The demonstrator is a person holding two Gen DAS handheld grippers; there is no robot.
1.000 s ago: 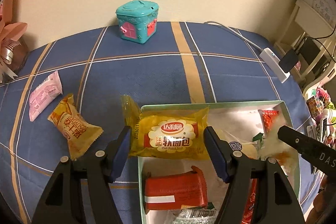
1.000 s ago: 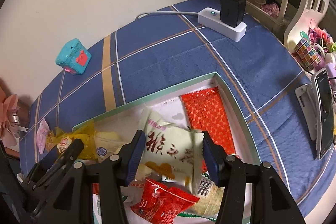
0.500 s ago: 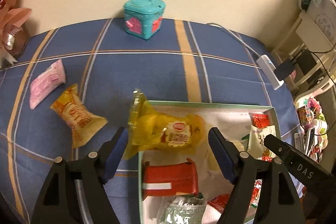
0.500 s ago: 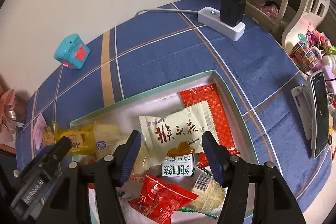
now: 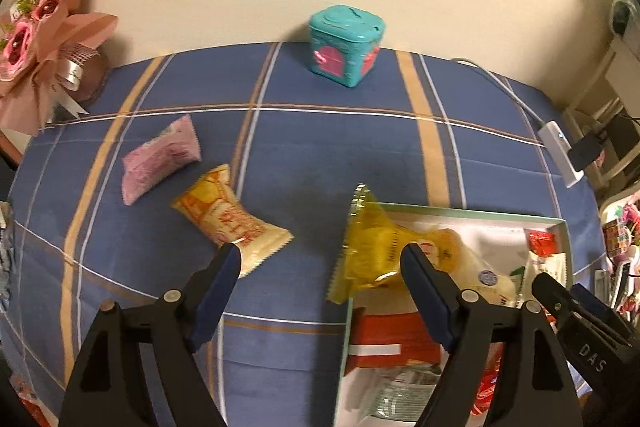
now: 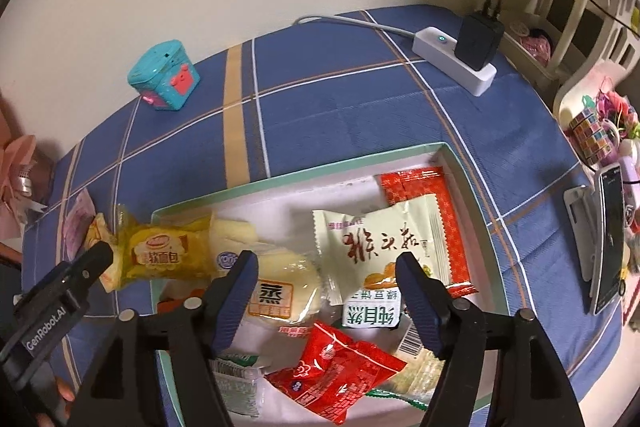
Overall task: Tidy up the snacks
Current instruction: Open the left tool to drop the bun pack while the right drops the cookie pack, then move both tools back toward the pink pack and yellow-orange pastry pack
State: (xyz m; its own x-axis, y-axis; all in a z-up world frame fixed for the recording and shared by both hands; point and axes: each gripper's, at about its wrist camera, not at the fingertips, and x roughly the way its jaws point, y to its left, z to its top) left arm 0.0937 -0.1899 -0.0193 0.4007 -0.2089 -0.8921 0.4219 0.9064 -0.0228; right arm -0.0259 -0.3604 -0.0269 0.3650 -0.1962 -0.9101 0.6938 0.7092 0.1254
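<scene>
My left gripper (image 5: 320,267) hovers over the blue cloth with its jaws opening and nothing pressed between them. The yellow bread packet (image 5: 372,251) lies loose across the left rim of the mint-edged box (image 5: 460,213), beside the right finger. An orange-yellow snack (image 5: 230,217) and a pink packet (image 5: 160,159) lie on the cloth to the left. My right gripper (image 6: 326,287) hangs above the box (image 6: 300,173), jaws opening too. A pale green packet (image 6: 380,247) rests loose below it among several snacks, including the yellow bread packet (image 6: 168,255) and a red packet (image 6: 340,367).
A teal toy box (image 5: 346,45) stands by the wall at the back. A white power strip (image 6: 452,61) with a black charger sits at the far right of the table. A phone on a stand (image 6: 608,243) is at the right edge. A pink bouquet (image 5: 44,39) is far left.
Both grippers have opened and lifted away. The yellow bread packet dropped from the left one onto the box's left rim. The pale green packet fell from the right one into the box.
</scene>
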